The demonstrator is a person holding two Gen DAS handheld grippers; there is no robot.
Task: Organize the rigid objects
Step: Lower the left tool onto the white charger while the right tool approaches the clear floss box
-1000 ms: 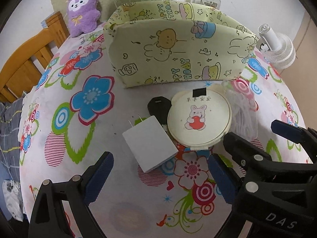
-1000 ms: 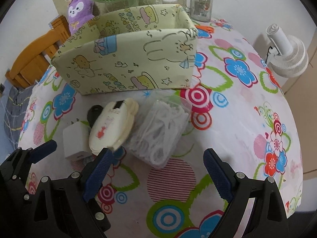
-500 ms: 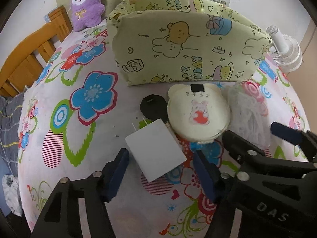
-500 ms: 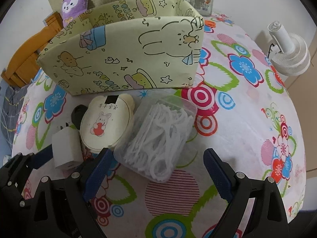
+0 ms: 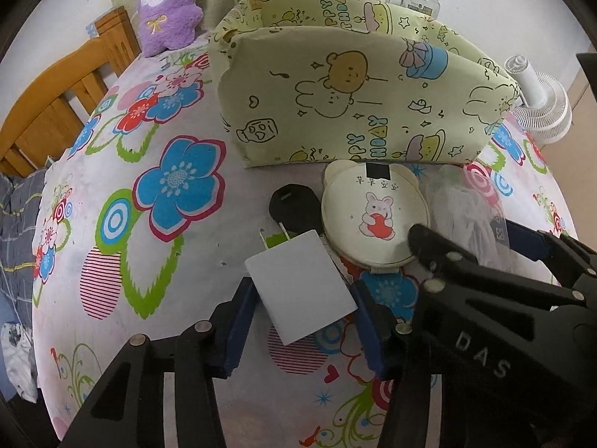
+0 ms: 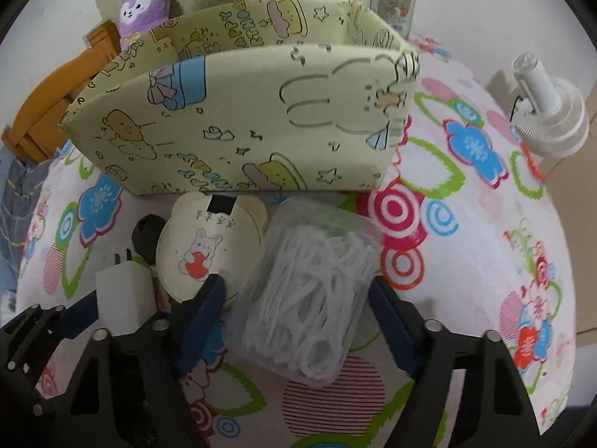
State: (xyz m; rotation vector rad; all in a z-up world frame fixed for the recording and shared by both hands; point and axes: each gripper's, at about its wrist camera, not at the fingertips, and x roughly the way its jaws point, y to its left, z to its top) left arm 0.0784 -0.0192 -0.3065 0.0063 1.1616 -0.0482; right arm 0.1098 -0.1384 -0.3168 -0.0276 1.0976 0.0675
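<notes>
Low in both frames, your open left gripper [image 5: 304, 317] straddles the white charger [image 5: 300, 291]; your open right gripper [image 6: 294, 321] brackets the floss-pick box [image 6: 309, 302].

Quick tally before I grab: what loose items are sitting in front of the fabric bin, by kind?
White charger: 1
Black key fob: 1
Round cream bunny case: 1
Clear box of floss picks: 1
Total: 4, all on the tablecloth before the fabric bin.
</notes>
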